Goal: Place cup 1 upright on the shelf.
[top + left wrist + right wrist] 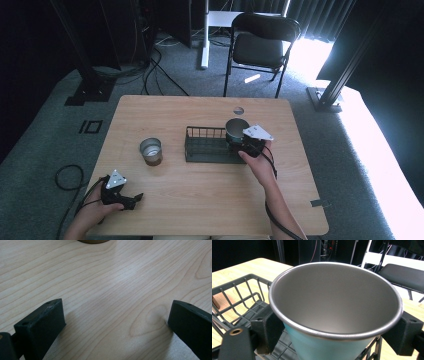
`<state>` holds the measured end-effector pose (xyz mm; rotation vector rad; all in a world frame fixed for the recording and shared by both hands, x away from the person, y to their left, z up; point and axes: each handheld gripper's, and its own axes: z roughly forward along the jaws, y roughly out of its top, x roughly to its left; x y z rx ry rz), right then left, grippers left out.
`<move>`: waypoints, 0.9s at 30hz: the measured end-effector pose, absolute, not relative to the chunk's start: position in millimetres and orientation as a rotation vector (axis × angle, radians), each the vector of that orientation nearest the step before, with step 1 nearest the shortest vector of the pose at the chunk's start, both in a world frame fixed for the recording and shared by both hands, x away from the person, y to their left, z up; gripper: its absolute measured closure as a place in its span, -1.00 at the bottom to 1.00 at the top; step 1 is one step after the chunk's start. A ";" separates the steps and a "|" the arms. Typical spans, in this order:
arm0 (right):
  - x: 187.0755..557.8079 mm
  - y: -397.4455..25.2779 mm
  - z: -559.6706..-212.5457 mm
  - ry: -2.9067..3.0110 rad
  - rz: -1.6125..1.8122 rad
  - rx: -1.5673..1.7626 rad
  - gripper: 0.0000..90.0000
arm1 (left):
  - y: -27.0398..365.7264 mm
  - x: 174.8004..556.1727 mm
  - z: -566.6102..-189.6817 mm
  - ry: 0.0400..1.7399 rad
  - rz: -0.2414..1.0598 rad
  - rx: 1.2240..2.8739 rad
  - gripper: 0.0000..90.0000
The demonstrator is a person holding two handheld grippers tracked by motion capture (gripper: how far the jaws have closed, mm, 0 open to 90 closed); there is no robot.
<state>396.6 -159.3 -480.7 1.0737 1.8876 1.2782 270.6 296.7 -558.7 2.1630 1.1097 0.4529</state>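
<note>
In the high view we see the right gripper (239, 142) holding a light-blue metal cup (236, 128) at the right end of a black wire basket (200, 145), which sits near the middle of the wooden table (210, 200). In the right gripper view the cup (332, 315) stands upright and open-mouthed between the two black jaws, which press against its light-blue wall just below the rolled rim; we see the basket (239, 297) bars behind and beneath it, so the cup lies within or just above the basket, though we cannot tell whether its base touches the floor of the basket. A second metal cup (151, 151) stands on the table, left of the basket and apart from it. The left gripper (131, 199) rests low at the near-left corner of the table, well apart from both cups. In the left gripper view its jaws stand wide apart over bare wood, grasping nothing.
</note>
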 end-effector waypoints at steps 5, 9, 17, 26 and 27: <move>396.3 -160.4 -480.6 1.899 1.288 1.071 -0.69 | 296.7 270.6 -558.7 1.110 0.453 2.163 -0.97; 395.6 -159.4 -479.8 1.887 1.291 1.077 -0.75 | 296.7 270.6 -558.7 1.110 0.453 2.163 -0.97; 391.0 -161.0 -476.3 1.914 1.306 1.075 -0.76 | 296.7 270.6 -558.7 1.110 0.453 2.163 -0.97; 382.7 -169.8 -478.9 1.916 1.319 1.081 -0.76 | 296.7 270.6 -558.7 1.110 0.453 2.163 -0.97; 381.5 -170.9 -479.2 1.915 1.320 1.074 -0.76 | 296.7 270.6 -558.7 1.110 0.453 2.163 -0.97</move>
